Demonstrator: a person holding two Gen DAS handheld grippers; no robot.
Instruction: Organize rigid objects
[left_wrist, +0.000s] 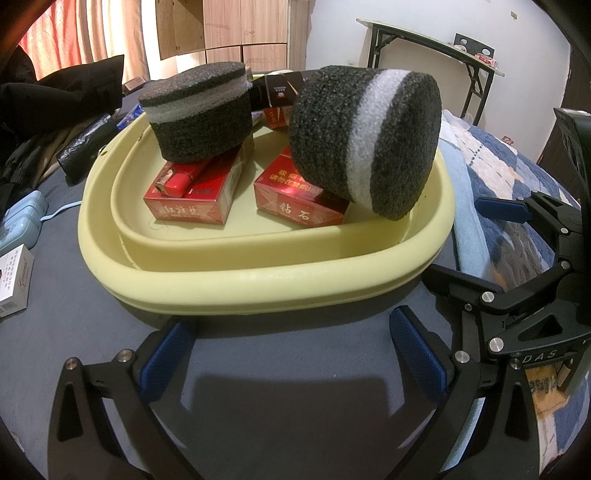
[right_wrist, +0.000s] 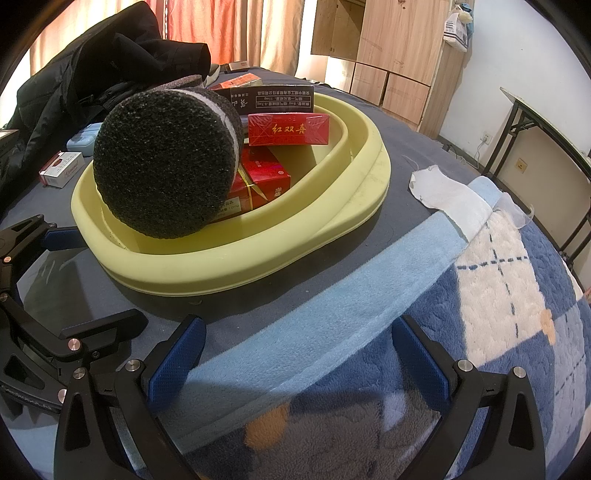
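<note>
A pale yellow basin (left_wrist: 236, 284) (right_wrist: 258, 258) sits on a grey bedsheet and holds several red cigarette packs (left_wrist: 192, 199) (right_wrist: 288, 129), a black pack (right_wrist: 273, 98) and a red lighter (left_wrist: 181, 181). Two dark foam cylinders with a white band rest on the packs: one upright (left_wrist: 199, 114) at the back left, one tilted on its side (left_wrist: 365, 140) (right_wrist: 162, 162). My left gripper (left_wrist: 291, 347) stands open just in front of the basin, holding nothing. My right gripper (right_wrist: 295, 350) is open over the blanket's edge, right of the basin, empty. Each gripper shows in the other's view (left_wrist: 461, 251) (right_wrist: 85, 273).
A white cigarette pack (left_wrist: 14, 284) (right_wrist: 61, 170) and a light blue case (left_wrist: 22, 225) lie left of the basin. Dark clothing (left_wrist: 55, 110) (right_wrist: 92, 66) is heaped behind. A blue and white fleece blanket (right_wrist: 498, 295) and a white cloth (right_wrist: 447, 195) lie to the right. A folding table (left_wrist: 443, 51) stands beyond.
</note>
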